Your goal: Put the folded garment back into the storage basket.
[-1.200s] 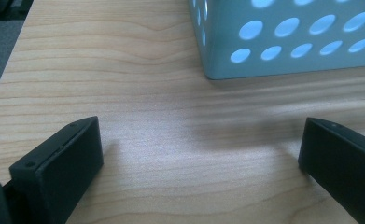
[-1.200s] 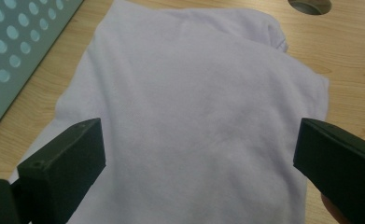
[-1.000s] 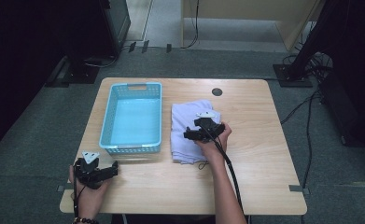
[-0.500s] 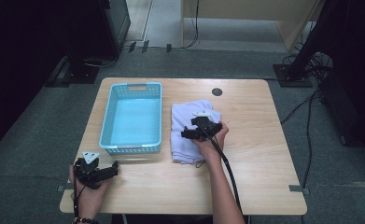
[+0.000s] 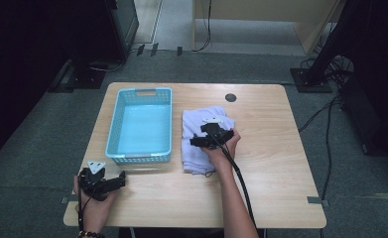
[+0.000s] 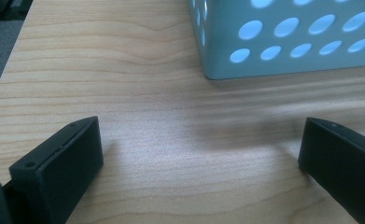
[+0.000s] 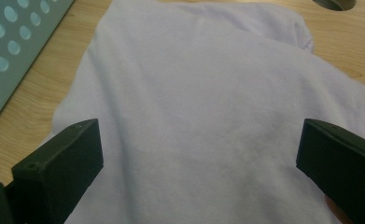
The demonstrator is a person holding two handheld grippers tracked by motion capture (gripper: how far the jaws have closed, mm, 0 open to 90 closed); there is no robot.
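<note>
A folded pale lavender cloth (image 5: 195,124) lies on the wooden table (image 5: 271,148), just right of a light blue plastic basket (image 5: 113,124). My right gripper (image 5: 211,138) hovers over the cloth's middle, open wide. In the right gripper view (image 7: 198,128) the cloth (image 7: 203,93) spreads between and beyond both black jaws, with nothing pinched. My left gripper (image 5: 113,181) rests near the table's front left corner, open, facing the basket's near corner. In the left gripper view (image 6: 198,125) bare wood lies between the jaws, and the basket's holed wall (image 6: 287,42) stands beyond them.
The basket's inside looks empty. A round cable hole (image 5: 230,97) sits in the table behind the cloth. Bare wood stretches right of the cloth and along the front edge. Cables and dark furniture stand on the floor around the table.
My right gripper has edged slightly toward the near side over the cloth. The left gripper has stayed put.
</note>
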